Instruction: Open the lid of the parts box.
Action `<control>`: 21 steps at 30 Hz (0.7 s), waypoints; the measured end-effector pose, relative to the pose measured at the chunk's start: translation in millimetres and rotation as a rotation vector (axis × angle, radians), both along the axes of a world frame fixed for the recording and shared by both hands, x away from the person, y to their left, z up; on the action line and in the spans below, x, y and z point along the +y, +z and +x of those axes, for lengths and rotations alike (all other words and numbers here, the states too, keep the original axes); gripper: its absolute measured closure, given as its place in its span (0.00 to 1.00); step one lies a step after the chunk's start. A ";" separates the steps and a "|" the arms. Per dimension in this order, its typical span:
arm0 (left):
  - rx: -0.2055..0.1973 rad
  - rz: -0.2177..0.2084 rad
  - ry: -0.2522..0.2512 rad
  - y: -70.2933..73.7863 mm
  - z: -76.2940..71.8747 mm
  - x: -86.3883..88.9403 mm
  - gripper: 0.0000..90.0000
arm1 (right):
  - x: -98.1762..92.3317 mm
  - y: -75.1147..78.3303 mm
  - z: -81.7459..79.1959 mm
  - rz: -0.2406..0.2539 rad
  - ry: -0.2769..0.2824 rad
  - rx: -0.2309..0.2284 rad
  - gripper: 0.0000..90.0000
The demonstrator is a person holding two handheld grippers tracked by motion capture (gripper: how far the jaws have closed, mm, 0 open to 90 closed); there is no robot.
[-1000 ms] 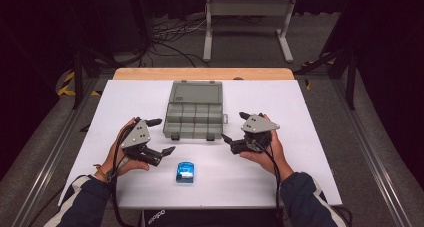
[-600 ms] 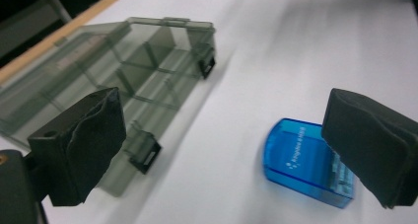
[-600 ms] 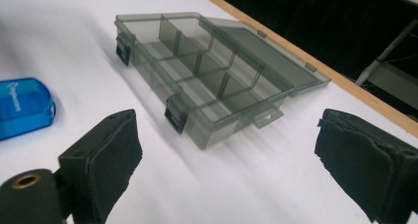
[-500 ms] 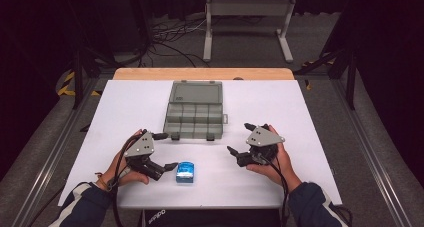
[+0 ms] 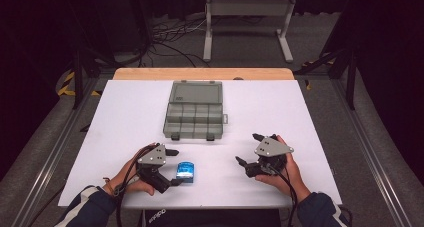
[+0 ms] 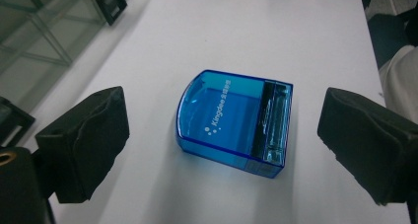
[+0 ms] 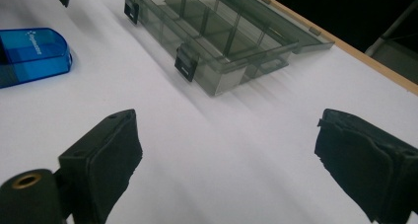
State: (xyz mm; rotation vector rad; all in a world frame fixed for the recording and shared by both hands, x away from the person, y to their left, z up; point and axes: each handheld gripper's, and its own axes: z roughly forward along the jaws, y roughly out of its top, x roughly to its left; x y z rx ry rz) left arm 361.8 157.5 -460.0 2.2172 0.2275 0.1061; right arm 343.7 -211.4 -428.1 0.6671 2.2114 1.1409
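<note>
One blue transparent box (image 5: 185, 170) lies flat on the white table (image 5: 310, 117), near its front edge. The left gripper (image 5: 172, 166) straddles it, jaws spread wide on either side, not touching. The right gripper (image 5: 248, 148), jaws also spread and empty, rests well apart to the right. One grey compartment case (image 5: 194, 111) sits open farther back, centre.
</note>
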 end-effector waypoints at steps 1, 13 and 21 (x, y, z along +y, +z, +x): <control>0.005 0.012 -0.005 -1.9 0.1 -2.6 0.08 | -1.3 -1.1 -1.1 0.001 0.000 0.004 0.11; 0.005 0.074 -0.020 -7.3 2.5 -14.8 0.22 | -1.5 -9.4 -1.5 -0.027 -0.002 0.027 0.11; -0.007 0.108 -0.038 -8.6 1.5 -18.6 0.29 | -2.8 -9.2 -0.4 -0.024 0.000 0.023 0.11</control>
